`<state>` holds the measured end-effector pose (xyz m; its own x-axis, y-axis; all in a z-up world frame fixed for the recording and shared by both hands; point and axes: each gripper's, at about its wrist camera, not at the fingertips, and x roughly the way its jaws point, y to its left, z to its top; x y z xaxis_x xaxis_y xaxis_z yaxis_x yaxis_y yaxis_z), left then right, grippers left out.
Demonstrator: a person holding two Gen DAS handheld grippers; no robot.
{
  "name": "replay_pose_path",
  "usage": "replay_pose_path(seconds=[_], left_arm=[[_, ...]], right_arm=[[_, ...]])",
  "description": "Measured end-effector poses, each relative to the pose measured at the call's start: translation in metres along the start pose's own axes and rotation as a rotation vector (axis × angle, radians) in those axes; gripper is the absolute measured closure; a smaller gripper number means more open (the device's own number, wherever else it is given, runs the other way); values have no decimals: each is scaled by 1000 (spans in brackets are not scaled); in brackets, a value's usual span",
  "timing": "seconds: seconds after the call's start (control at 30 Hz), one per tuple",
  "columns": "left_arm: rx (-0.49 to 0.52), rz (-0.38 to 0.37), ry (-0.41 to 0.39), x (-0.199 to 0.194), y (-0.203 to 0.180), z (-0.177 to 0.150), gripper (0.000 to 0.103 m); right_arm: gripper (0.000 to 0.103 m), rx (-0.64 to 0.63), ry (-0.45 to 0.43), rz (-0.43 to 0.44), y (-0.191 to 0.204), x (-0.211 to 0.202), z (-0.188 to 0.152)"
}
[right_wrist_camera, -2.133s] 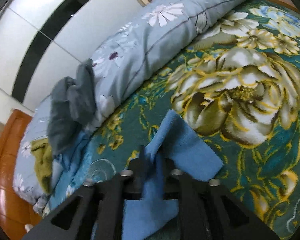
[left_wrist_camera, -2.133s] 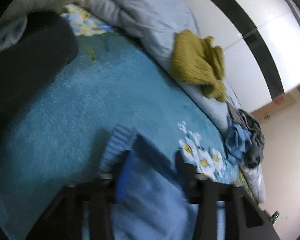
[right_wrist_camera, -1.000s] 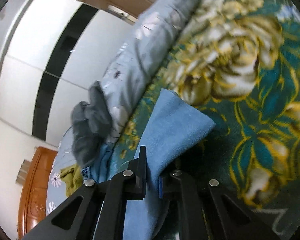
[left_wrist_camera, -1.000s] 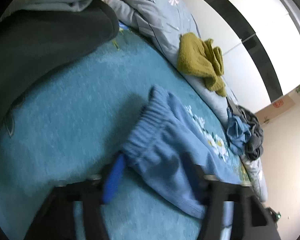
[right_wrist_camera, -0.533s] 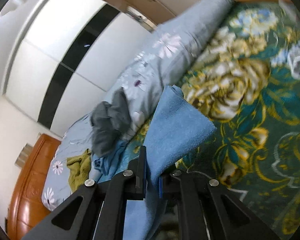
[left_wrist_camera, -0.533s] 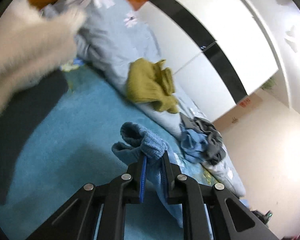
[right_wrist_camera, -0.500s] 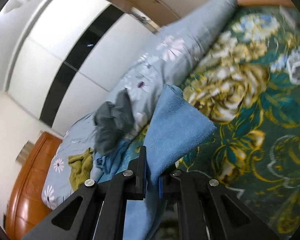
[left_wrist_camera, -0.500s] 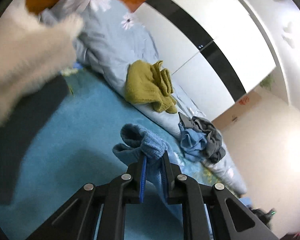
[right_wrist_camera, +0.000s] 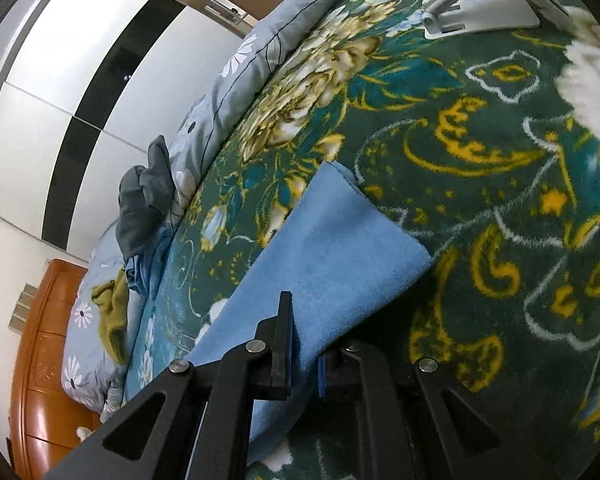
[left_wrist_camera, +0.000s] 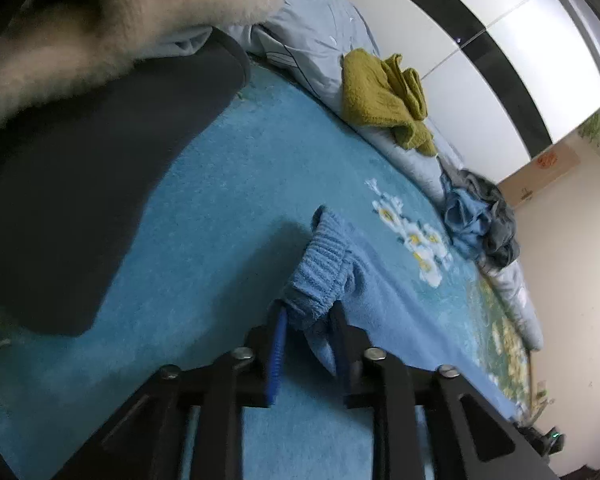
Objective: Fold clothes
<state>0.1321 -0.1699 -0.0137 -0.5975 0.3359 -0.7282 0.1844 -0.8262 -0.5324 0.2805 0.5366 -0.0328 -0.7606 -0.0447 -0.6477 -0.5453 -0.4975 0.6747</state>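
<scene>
- Left wrist view: left gripper [left_wrist_camera: 306, 316] with jaws opening, ribbed waistband of the blue trousers [left_wrist_camera: 320, 276] between them; pads seem not to press, though the edge is blurred. Trousers lie on the teal blanket [left_wrist_camera: 220, 208]. Olive garment [left_wrist_camera: 380, 96] on the grey quilt [left_wrist_camera: 316, 36] beyond.
- Right wrist view: right gripper [right_wrist_camera: 304, 344] pinching the blue trousers [right_wrist_camera: 332, 252], which drape over the flowered blanket [right_wrist_camera: 480, 152]. Grey garment [right_wrist_camera: 144, 196] well apart.
</scene>
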Motion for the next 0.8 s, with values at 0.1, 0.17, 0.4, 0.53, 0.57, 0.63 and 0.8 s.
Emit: replay_pose_path(seconds=[0.1,0.17,0.4,0.53,0.57,0.63,0.8], left_arm=[[78,140,-42,-13,-7,-6,58],[125,189,-66,-22,-11,-9,58],[325,152,-140,-38,-59,-25,45],[404,54,-33,-8,-92,-46,45],[416,39,-13,-4,-96,-51,45],[438,18,21,4,-104,-59,45],[453,4,66,10,-109,-68,45]], right_arm=[[94,-27,-16,-22,10,-5,2],[94,-52,-26,-39,19,-8,1],[94,-174,-93,-100,57,-26,-4],[94,-361,-127,-141,103,-29,-21],[94,-423,-128,-151,116,-27,-29],[93,-555,-119,-168,140,-19,-48],[91,-718,-7,-171,164,14,-95]])
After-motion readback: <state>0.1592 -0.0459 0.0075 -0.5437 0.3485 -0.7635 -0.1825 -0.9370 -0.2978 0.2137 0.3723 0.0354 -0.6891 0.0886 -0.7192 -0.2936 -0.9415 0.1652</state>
